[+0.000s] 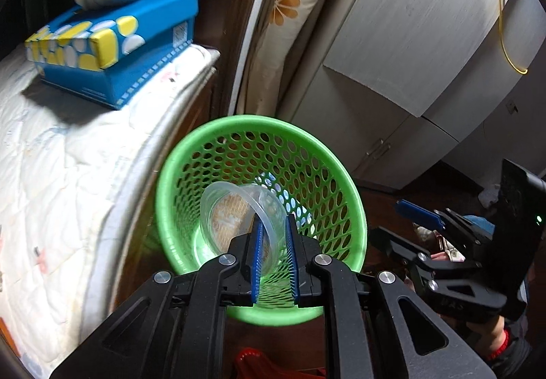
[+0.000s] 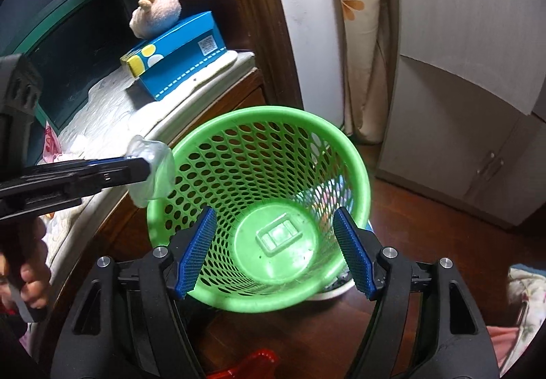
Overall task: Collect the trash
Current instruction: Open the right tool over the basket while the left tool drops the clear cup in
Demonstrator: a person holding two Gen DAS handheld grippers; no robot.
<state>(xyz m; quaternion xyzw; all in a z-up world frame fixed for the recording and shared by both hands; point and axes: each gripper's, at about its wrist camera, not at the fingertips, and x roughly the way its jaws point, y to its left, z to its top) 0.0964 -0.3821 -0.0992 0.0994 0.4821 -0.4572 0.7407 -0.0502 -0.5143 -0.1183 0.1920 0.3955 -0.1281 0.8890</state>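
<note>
Bedroom floor, dark wood, beside a quilted mattress [image 1: 68, 174]. Clear plastic cup [image 1: 235, 222] pinched at the rim by the left gripper [image 1: 273, 256], jaws clamped on it, hanging over the mouth of the green basket [image 2: 259, 300], not dropped yet. Basket looks empty, bare bottom visible. Right gripper [image 2: 276, 252] jaws apart, nothing between them, pointed into the basket. Blue tissue box [image 2: 177, 54] and 1 plush toy [image 2: 157, 13] sit untouched on the mattress. Release still left; task looks early.
</note>
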